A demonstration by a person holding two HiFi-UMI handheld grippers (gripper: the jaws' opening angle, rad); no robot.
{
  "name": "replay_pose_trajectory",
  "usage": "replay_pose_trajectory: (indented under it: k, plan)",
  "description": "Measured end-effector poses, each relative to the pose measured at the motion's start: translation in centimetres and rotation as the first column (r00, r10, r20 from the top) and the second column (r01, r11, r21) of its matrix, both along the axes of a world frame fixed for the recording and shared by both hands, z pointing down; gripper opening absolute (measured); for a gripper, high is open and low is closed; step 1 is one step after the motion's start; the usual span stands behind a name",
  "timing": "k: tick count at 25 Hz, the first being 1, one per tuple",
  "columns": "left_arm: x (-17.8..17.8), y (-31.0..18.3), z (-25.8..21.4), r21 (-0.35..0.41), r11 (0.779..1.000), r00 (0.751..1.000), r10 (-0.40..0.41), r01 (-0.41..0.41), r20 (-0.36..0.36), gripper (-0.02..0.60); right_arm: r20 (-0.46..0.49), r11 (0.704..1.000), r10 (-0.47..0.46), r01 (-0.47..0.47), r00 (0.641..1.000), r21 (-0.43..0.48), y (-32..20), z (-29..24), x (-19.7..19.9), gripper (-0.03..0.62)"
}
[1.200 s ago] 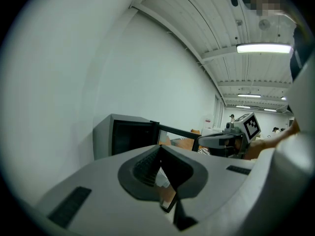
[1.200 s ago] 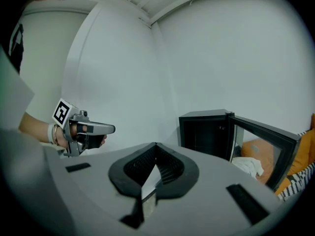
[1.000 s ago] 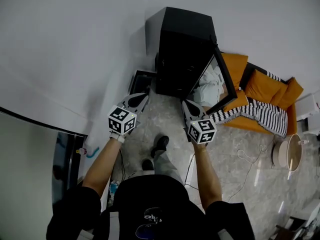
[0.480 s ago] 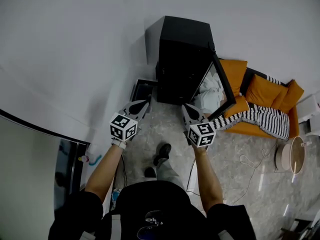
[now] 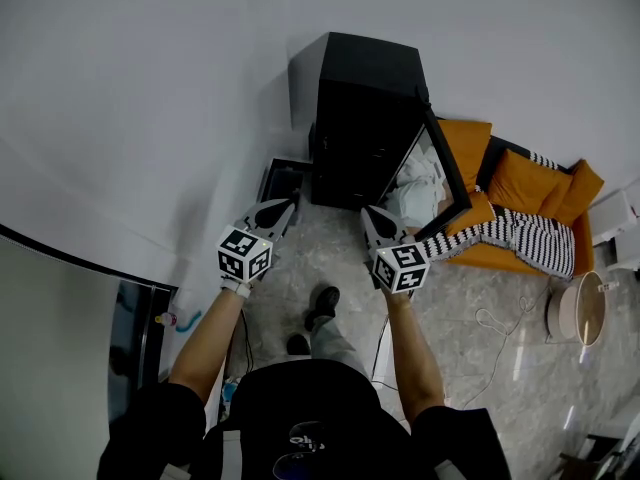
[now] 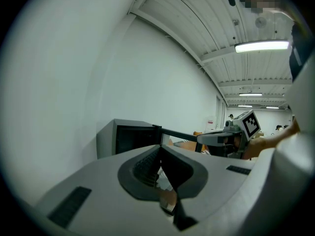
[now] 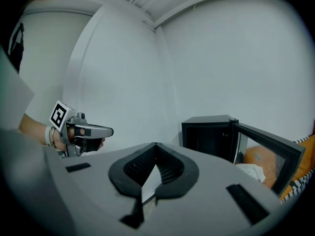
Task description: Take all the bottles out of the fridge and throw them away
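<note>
grey left gripper (image 5: 289, 204), right gripper (image 5: 366, 211): closed (empty)

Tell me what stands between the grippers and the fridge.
Nothing visible does. The fridge stands with its door open; only bare floor lies between it and the left gripper or right gripper. No bottles show.
</note>
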State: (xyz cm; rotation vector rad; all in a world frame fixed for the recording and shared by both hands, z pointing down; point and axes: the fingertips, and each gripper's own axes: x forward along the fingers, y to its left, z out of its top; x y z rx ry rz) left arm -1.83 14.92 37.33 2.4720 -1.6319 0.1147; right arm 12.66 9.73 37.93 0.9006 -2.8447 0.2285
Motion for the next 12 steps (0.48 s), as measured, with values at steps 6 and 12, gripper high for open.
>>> replay_pose_trajectory:
  k: [6,12]
  plan:
    - [-1.2,0.5,0.3,-0.003,1.000,1.000,-0.007,0.007,-0.005,0.002,-0.009,1.000,0.007,-0.007,1.000,-0.003,0.4,0.2,-0.7,0.008]
    - [-2.3,0.6,0.5,-0.003,1.000,1.000,-0.011,0.011,-0.008,0.002,-0.014,1.000,0.008,-0.008,1.000,-0.001,0.6,0.4,-1.6,0.008]
